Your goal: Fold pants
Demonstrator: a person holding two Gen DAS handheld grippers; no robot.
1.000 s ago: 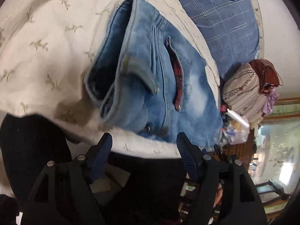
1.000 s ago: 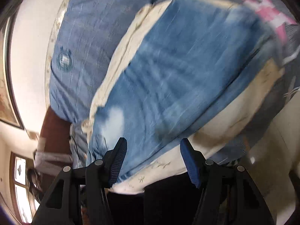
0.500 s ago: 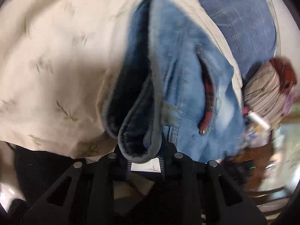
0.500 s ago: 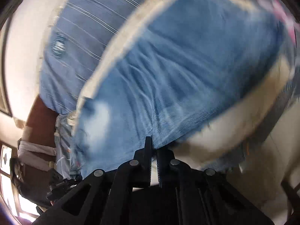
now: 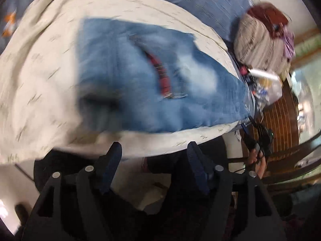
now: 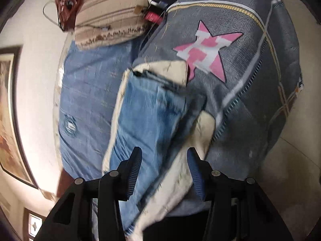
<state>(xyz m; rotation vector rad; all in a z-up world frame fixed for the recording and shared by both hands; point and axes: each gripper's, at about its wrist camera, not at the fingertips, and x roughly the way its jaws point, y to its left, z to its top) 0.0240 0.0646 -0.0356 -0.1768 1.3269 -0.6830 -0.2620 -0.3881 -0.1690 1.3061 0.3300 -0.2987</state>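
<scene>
The light blue jeans [image 5: 140,84] lie folded into a flat rectangle on a cream blanket [image 5: 40,76] on the bed. A red plaid strip shows at a pocket. My left gripper [image 5: 154,156] is open and empty, just off the bed's near edge, below the jeans. In the right wrist view the folded jeans [image 6: 148,116] lie ahead. My right gripper [image 6: 163,164] is open and empty over their near end.
A blue checked pillow [image 6: 86,92] lies beside the jeans. A grey quilt with a pink star [image 6: 208,50] covers the bed's other side. Striped cushion [image 5: 258,42] and clutter [image 5: 264,86] sit at the bed's end, by a wooden chair [image 5: 280,118].
Half a second ago both grippers were shut on the jeans. Both have let go and pulled back; the jeans now lie folded over, flat on the blanket.
</scene>
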